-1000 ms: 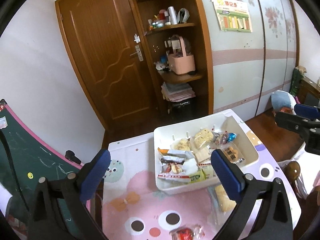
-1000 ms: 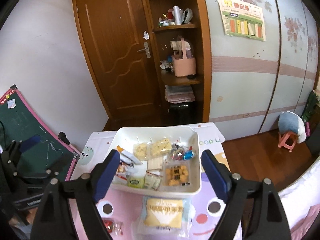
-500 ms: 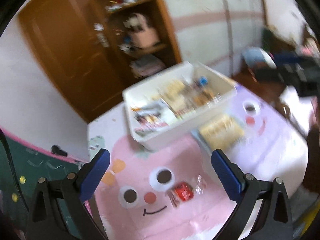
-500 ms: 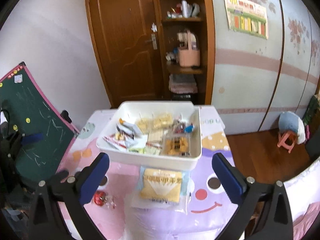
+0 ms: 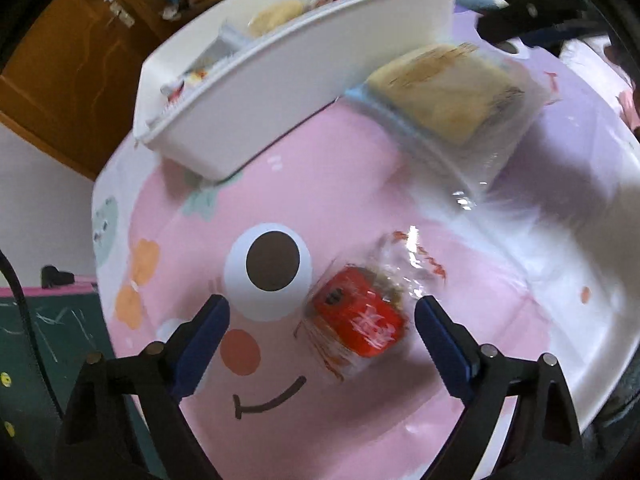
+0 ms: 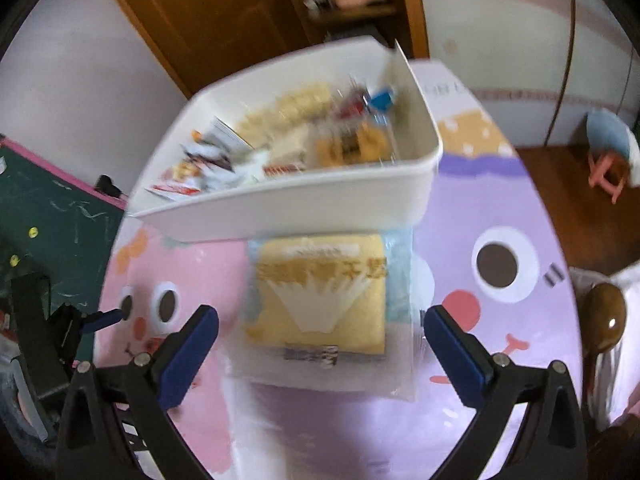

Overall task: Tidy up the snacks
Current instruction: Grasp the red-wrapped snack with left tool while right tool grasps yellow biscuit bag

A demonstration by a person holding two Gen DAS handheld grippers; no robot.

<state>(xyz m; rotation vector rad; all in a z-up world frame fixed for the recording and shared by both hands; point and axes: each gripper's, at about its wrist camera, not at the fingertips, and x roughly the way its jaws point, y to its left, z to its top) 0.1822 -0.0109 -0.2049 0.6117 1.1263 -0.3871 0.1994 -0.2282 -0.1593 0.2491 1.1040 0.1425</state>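
Observation:
A small red snack in a clear wrapper (image 5: 360,320) lies on the pink cartoon table cover (image 5: 320,184). My left gripper (image 5: 322,314) points down at it, jaws wide and closing, the pads not touching the wrapper. A flat yellow cake pack in clear plastic (image 6: 320,292) lies in front of the white bin (image 6: 304,208), which holds several snack packets. My right gripper (image 6: 320,320) hovers over the yellow pack, wide open, pads apart from it. The yellow pack (image 5: 448,88) and the bin (image 5: 280,92) also show in the left wrist view.
A green chalkboard with a pink frame (image 6: 48,216) stands left of the table. A brown door (image 6: 224,20) and shelves are behind. A pink stool with a blue cushion (image 6: 608,152) stands on the wooden floor at the right. The table edge (image 5: 600,380) curves close by.
Both grippers have dropped steeply toward the table. The left one now frames the red snack, the right one the yellow pack. The views tilted from the room down to the tabletop.

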